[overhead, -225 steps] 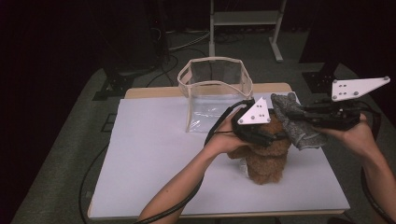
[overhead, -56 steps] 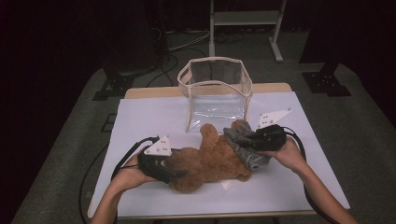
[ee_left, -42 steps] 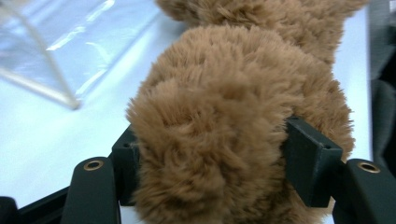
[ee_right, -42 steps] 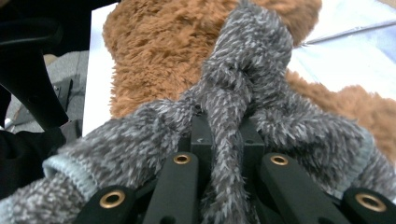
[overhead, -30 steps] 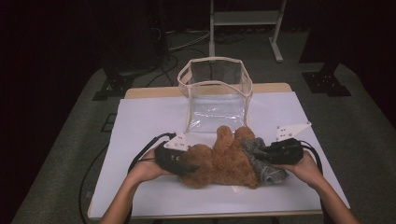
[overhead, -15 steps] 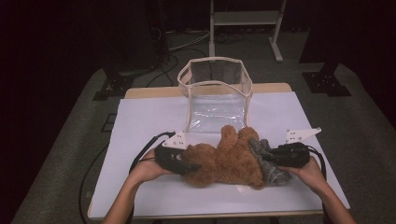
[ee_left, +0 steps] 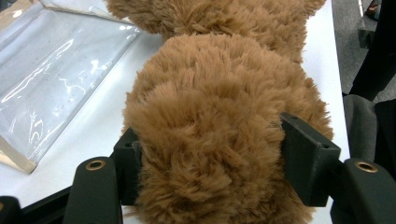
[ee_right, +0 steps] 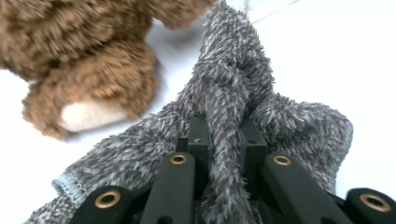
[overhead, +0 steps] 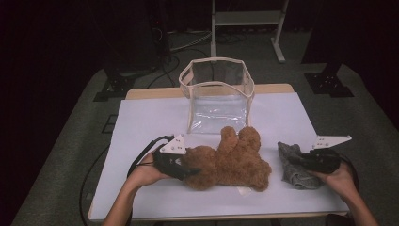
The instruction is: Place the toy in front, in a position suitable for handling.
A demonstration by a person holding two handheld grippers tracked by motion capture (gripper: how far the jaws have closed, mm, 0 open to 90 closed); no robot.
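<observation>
Pulled clear of the teddy bear (overhead: 228, 162) since half a second ago, the grey cloth (overhead: 294, 165) now lies apart from it near the right edge of the surface (overhead: 141, 117), pinched between the jaws of the right tool (overhead: 301, 161). Left tool (overhead: 193, 170) is clamped on the bear's furry end, toward the front edge. Behind the bear stands a clear bag (overhead: 216, 94).

Place: looking like a dim recording lab.
Evidence: cables (overhead: 175, 44) trailing over grey carpet (overhead: 70, 155); metal stand (overhead: 247, 23) standing behind white-covered desk (overhead: 141, 122).
</observation>
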